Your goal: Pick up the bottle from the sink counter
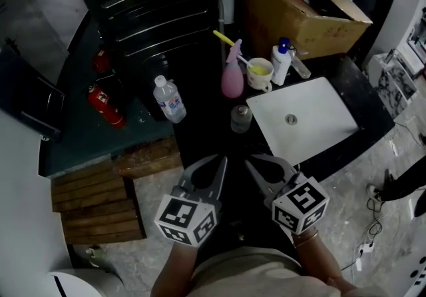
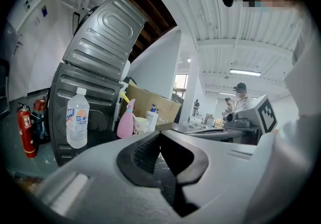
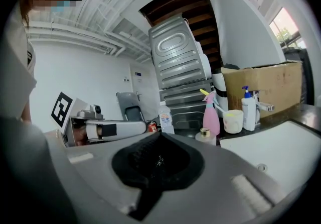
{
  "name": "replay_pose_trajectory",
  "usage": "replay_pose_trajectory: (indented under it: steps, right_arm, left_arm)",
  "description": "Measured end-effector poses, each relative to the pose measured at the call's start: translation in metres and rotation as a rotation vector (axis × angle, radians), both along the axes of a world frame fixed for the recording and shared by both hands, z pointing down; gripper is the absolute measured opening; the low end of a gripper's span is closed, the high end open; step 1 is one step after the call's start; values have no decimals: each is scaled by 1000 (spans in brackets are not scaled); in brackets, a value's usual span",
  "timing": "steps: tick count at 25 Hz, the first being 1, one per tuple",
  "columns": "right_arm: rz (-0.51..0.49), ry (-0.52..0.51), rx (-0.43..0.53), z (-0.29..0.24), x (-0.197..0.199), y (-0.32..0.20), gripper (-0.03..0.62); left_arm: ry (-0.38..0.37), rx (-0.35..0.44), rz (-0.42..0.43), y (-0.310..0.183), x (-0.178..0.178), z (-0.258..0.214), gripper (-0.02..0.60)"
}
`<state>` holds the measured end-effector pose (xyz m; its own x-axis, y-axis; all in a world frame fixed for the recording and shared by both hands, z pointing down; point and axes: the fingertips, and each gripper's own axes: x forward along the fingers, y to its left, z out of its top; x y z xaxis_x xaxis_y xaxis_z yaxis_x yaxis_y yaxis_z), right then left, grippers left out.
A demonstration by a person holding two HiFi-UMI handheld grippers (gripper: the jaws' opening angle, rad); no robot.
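a dark worktop [image 1: 200,122] holds a white sink [image 1: 319,130] set into its right end; everything else is placed from that sink. the floor [image 1: 359,186] beside and below the sink is grey and mottled, with cables lying on it. a dark ribbed appliance [image 1: 153,2] rises up and to the left of the sink, and wooden slats [image 1: 100,202] lie low and well to its left.

counted: one clear water bottle [image 1: 169,98], standing upright well to the left of the sink, apart from the other things. one pink spray bottle [image 1: 232,76] stands just off the sink's upper left corner. one cup [image 1: 259,74] with a yellow brush in it is at the sink's back edge, and one white pump bottle [image 1: 282,62] is next to it. one small jar [image 1: 241,118] is just left of the sink. one open cardboard box [image 1: 299,6] is behind the sink. two red fire extinguishers [image 1: 105,106] lie far left of the sink.

two claws: the left claw [image 1: 220,158] and the right claw [image 1: 251,160] hang side by side in front of the sink's near left corner. both are clenched shut on nothing, well short of the water bottle.
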<state>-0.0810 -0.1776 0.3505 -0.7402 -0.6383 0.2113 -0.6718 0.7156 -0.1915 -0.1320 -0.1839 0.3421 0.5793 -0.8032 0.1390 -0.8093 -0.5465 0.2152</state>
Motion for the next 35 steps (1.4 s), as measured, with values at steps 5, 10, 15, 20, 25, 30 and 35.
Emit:
replay_pose_trajectory:
  steps: [5,10,15,20,25,30,35]
  right_arm:
    - [16,-4,-3,-1,12,-14,3]
    - [-11,-1,-14,3,12,-30,3]
    - [-23,-6,-20,1,18,-50,3]
    - [-8,-11,-40,6,32,-70,3]
    - [-17,-8,-58,12,39,-88,3]
    - [-35,-3,-91,26,44,-102,3]
    - [-41,-12,-103,28,49,-116,3]
  left_arm:
    - [-13,-18,4,-9,6,6,2]
    - [-31,-31,15,-25,15,8,2]
    - [-68,-52,15,-44,21,17,2]
    - [-85,-27,20,-61,27,14,2]
    - [-59,-40,-5,-84,29,16,2]
    - [-45,-54,-15,-102,32,20,2]
    - [-47,-72,-31,-116,32,28,2]
